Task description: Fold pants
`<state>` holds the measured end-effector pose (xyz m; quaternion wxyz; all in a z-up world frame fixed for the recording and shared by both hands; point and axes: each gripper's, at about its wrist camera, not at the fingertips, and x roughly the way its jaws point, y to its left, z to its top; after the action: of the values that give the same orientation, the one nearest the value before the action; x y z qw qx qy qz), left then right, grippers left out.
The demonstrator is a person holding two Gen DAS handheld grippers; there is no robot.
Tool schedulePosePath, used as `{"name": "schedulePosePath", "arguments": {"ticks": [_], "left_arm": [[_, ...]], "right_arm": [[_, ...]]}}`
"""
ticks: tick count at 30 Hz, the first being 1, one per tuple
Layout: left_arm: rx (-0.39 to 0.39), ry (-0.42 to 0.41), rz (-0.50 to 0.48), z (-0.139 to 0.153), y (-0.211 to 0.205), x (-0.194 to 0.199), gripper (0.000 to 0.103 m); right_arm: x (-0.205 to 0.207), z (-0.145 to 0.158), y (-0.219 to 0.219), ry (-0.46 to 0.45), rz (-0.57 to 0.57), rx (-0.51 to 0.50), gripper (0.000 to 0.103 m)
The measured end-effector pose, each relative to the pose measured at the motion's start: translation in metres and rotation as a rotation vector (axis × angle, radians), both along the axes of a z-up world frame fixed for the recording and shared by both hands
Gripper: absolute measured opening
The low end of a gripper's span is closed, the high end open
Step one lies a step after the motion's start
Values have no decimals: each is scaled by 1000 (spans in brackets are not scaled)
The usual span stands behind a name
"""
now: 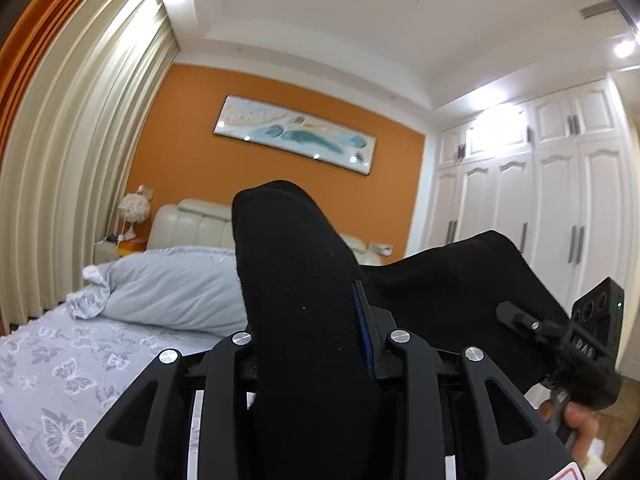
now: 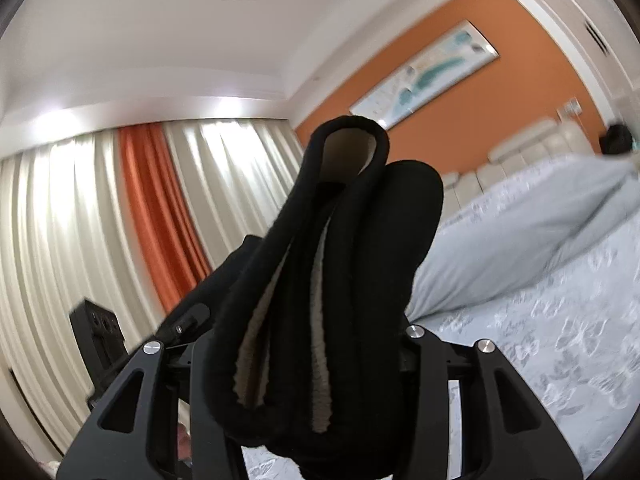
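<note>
The soft black pants (image 1: 304, 300) are up in the air above the bed with the pale blue butterfly sheet (image 1: 52, 376). They do not lie flat on it. Both grippers are holding them.

In the left wrist view, the left gripper (image 1: 316, 344) has a thick bunch of the black cloth squeezed between its two black fingers. The cloth sticks up past the fingers like a fat hump. From there the pants stretch across to the right gripper (image 1: 516, 316), which pinches their far edge. A hand (image 1: 576, 424) holds that gripper from below.

In the right wrist view, the right gripper (image 2: 308, 336) is clamped on a folded bunch of the pants. The folds show a grey fuzzy lining inside, and one fold makes a small loop at the top. The left gripper can be seen low on the left side of that view, with black cloth reaching toward it.

Behind the pants lies a big light blue pillow (image 1: 176, 292) on the bed. There is a cream padded headboard (image 1: 192, 228), an orange wall (image 1: 192, 152) with a long framed painting (image 1: 296, 134), cream curtains (image 1: 80, 160) and white wardrobe doors (image 1: 560, 208).
</note>
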<state>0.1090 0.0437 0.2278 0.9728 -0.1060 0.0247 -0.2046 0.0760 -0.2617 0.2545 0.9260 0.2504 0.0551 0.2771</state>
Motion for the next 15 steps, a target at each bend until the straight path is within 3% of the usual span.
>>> {"name": "schedulePosePath", "arguments": {"ticks": [5,9,13,14,15], "left_arm": [[-27,166,-10,-78,-3,91,28],[5,338,15,-165,-5,151,28],[46,652,29,-282,-7,194,28],[49,768,37,-316,-4,200,29],[19,779,43,-332,3,195,43]], "right_arm": [[63,-73,-8,121,-41,-2,41],[107,-168,-14,314,-95,-35,42],[139,-291,-21,700,-131,-119,44],[137,-307,-24,747,-163,-144,50],[124,-316,-36,708,-144,-60,53]]}}
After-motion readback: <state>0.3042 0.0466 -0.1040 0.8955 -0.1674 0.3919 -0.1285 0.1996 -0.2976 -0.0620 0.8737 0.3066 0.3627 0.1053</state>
